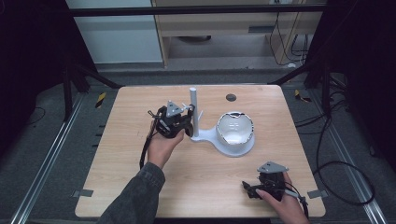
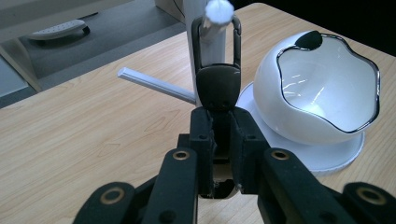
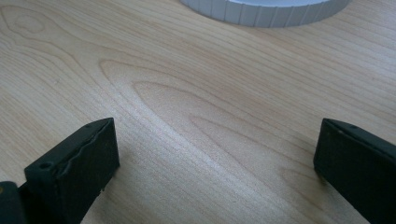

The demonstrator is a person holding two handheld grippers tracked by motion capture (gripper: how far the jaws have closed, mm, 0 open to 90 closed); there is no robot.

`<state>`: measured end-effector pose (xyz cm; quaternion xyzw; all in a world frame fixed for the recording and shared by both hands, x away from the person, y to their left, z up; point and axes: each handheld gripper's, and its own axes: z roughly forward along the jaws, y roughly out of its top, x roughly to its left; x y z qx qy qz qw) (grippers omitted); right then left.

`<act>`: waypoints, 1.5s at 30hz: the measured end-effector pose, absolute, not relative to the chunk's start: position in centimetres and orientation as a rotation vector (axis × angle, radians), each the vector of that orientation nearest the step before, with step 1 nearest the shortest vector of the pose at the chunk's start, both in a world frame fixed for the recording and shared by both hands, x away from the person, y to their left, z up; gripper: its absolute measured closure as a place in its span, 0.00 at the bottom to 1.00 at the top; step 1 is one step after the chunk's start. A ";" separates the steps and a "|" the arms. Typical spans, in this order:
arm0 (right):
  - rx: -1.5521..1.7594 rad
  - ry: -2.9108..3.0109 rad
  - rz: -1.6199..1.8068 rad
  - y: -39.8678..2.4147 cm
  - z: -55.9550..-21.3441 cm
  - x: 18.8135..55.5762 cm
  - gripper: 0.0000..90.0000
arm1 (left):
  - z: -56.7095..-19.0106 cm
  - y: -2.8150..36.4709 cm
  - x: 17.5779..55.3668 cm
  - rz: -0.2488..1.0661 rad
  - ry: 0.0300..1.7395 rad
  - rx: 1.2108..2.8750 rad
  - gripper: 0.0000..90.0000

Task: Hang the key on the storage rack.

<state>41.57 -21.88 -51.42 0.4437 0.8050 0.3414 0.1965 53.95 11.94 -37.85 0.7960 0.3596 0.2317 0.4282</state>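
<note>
A white stand with an upright post and side pegs sits mid-table, and a white bowl rests on its round base. My left gripper is right beside the post, shut on a dark clasp with a metal loop. In the left gripper view the loop circles the tip of a white peg, with the bowl to the right. My right gripper hovers low near the table's front right, open, with bare wood between its jaws.
A second peg sticks out sideways from the post. The ribbed edge of the stand's base lies ahead of the right gripper. A dark round hole marks the table's far side. Cables trail on the floor at right.
</note>
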 end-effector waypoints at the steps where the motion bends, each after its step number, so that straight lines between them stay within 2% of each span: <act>1: 1.243 2.254 0.956 -21.9 -51.4 41.6 0.00 | -37.8 11.9 54.0 0.578 0.898 1.988 0.89; 45: 1.240 2.257 0.959 -21.9 -51.4 41.5 0.00 | -38.3 11.4 55.0 0.537 0.951 1.946 0.87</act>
